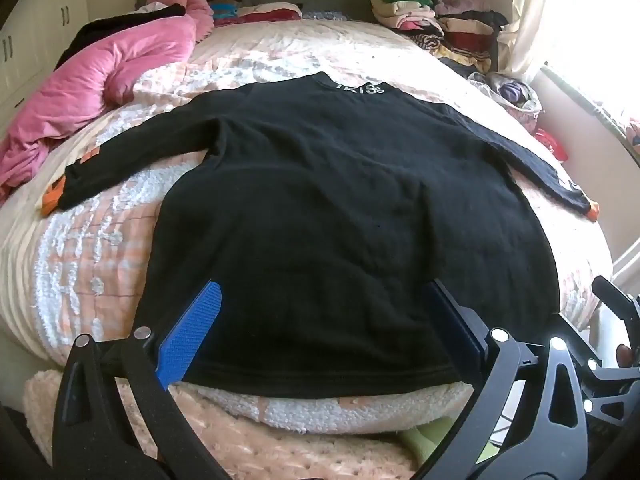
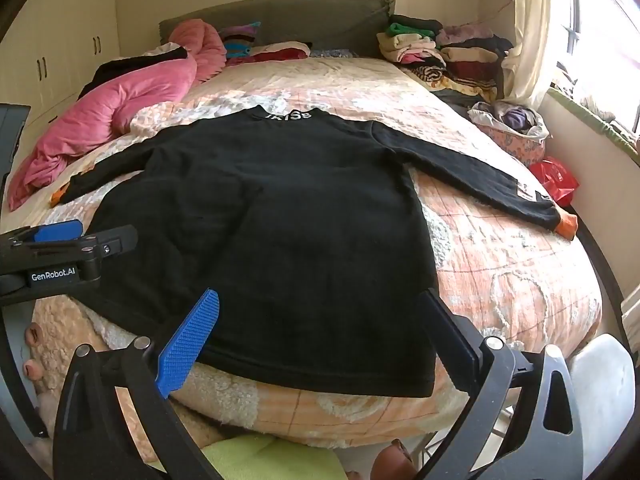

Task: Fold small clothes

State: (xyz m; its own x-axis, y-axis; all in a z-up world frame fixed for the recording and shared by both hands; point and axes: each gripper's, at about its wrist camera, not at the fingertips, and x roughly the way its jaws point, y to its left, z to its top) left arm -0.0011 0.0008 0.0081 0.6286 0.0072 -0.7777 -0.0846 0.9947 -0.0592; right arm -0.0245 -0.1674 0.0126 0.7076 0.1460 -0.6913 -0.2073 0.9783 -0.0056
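A black long-sleeved top (image 1: 340,208) lies flat on the bed, sleeves spread out, collar with white letters at the far end, orange cuffs. It also shows in the right wrist view (image 2: 288,220). My left gripper (image 1: 324,312) is open, its blue fingers over the top's near hem, empty. My right gripper (image 2: 320,320) is open and empty over the hem near the top's right corner. The left gripper's body (image 2: 60,248) shows at the left of the right wrist view.
The bed has a peach and white fuzzy cover (image 1: 92,240). A pink quilt (image 1: 100,88) lies at the far left. Stacks of folded clothes (image 1: 436,24) sit at the far right by the headboard. A bag of clothes (image 2: 512,124) and a red bag (image 2: 556,180) lie at the right edge.
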